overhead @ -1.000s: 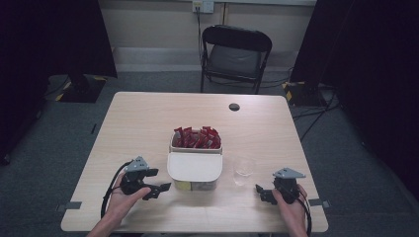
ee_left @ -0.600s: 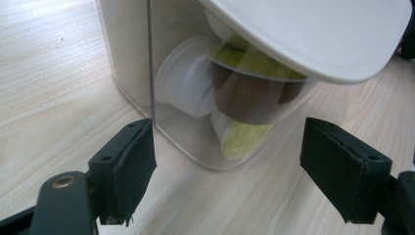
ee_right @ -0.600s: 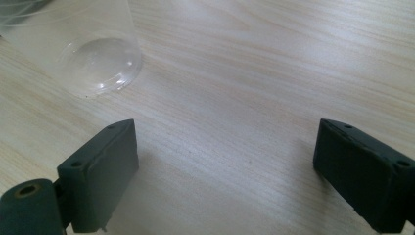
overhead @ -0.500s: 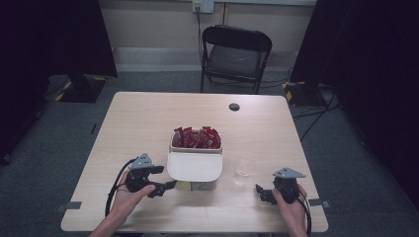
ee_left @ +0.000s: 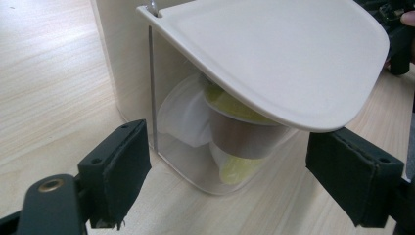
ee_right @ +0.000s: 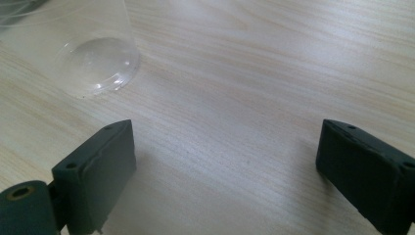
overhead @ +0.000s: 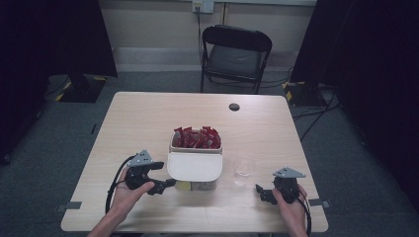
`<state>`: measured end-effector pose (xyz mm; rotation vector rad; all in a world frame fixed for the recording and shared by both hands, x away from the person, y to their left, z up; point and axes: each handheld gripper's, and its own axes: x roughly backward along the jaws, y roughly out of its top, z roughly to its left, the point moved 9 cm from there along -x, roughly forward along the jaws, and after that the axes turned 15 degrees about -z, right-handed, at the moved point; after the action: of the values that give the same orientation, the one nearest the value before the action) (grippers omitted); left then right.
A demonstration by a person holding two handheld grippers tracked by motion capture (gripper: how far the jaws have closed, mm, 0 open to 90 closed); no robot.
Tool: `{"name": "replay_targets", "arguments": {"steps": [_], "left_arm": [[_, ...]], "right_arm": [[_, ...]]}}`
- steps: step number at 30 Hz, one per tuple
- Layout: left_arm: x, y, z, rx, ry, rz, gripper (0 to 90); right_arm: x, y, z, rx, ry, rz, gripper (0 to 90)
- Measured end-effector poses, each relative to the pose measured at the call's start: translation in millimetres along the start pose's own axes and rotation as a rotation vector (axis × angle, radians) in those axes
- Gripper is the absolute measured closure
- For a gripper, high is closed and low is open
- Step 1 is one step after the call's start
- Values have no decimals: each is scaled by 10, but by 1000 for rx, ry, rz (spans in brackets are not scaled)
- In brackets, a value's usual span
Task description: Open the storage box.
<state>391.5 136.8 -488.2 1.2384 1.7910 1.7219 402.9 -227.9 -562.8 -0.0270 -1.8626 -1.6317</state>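
Leftmost, left tool [overhead: 165,183] held low at the near left of the tabletop [overhead: 143,118], jaws spread wide, gripping nothing, aimed at the white container [overhead: 195,170] just beside it. Seen through the left gripper view: container's clear lower wall [ee_left: 195,161] right ahead between the two open jaws, not touched, with a yellow-lidded capsule [ee_left: 242,132] and a white one behind it, under the tilted white lid [ee_left: 274,58]. Farther back, in the container's rear compartment, red packets [overhead: 196,138] standing upright. Just right of the container, a clear plastic cup [overhead: 243,169], standing between the two tools. Rightmost, right tool [overhead: 261,191] near the front edge, jaws likewise wide and empty, pointing toward the cup; in the right gripper view, cup base [ee_right: 93,63] up left, apart from the jaws, bare wood between them. Far side: a small dark disc [overhead: 234,106], and beyond the tabletop a black folding chair [overhead: 234,57].
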Motion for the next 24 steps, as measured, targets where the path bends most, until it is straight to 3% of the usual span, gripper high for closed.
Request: {"name": "replay_targets", "arguments": {"steps": [14, 24], "left_arm": [[2, 139, -45, 19, -38, -29, 179], [-16, 195, -50, 35, -44, -23, 177]], "right_arm": [[-3, -2, -4, -1, -2, 4, 62], [-5, -1, -8, 1, -2, 3, 60]]}}
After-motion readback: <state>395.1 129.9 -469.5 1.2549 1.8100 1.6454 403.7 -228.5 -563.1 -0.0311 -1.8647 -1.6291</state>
